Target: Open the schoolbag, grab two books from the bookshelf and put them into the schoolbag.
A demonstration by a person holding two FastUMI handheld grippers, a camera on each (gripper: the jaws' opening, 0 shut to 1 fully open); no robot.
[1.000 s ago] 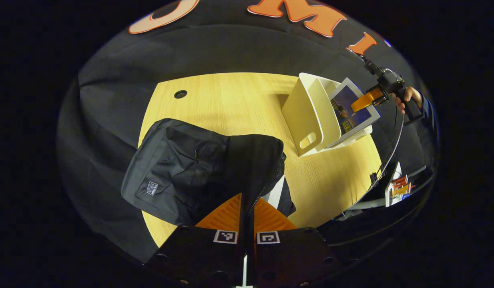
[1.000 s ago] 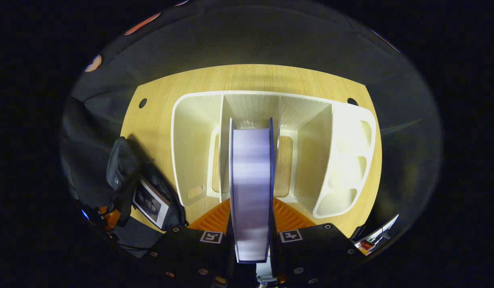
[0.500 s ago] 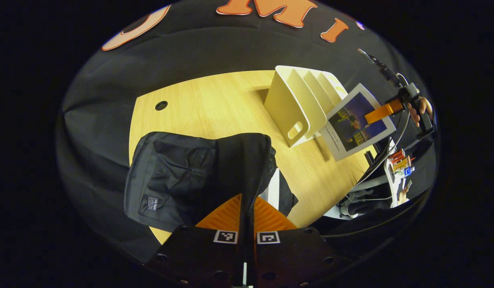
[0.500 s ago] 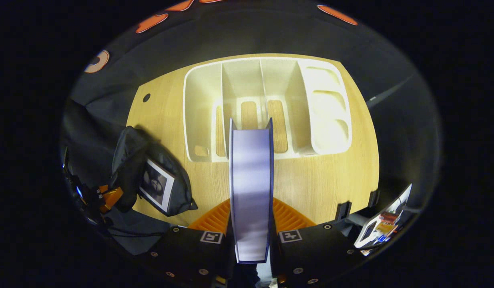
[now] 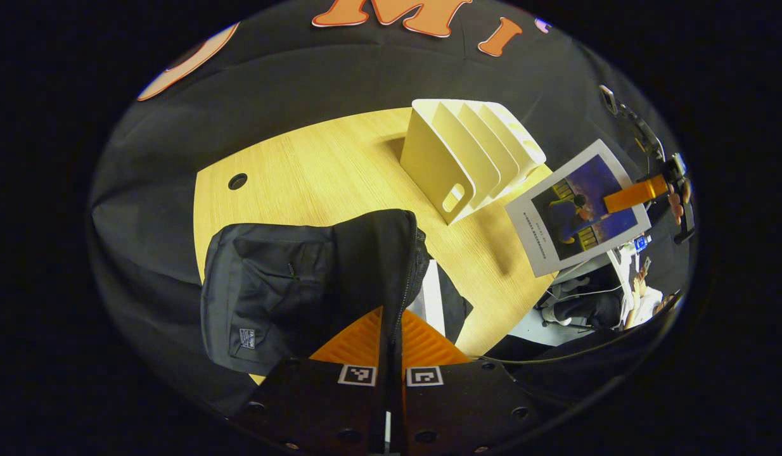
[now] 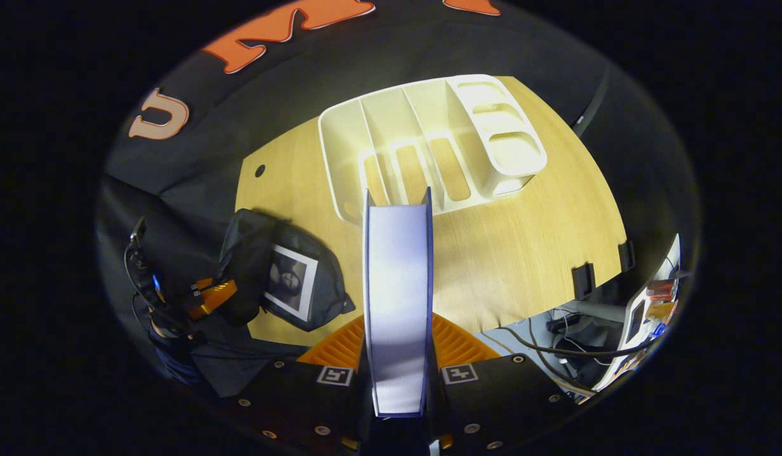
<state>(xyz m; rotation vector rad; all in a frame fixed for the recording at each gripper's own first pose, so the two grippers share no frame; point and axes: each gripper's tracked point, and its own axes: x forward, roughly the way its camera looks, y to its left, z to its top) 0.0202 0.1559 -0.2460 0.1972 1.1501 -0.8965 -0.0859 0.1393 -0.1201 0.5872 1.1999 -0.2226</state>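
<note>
Left gripper view: left gripper [image 5: 391, 339] fingers pinch the raised zip edge of the soft black fabric schoolbag [image 5: 283, 278] at the worktop's [image 5: 327, 171] near-left corner. Rigid cream bookshelf [image 5: 461, 158] stands at the far edge.

Right gripper view: right gripper [image 6: 397, 342] fingers clamp a flat glossy book [image 6: 397, 297] above the near edge.

Your right gripper [image 6: 397, 354] is clamped on a book [image 6: 397, 297], held edge-on near the bookshelf [image 6: 429, 139]; your schoolbag [image 6: 283, 278] lies left of that shelf.
</note>
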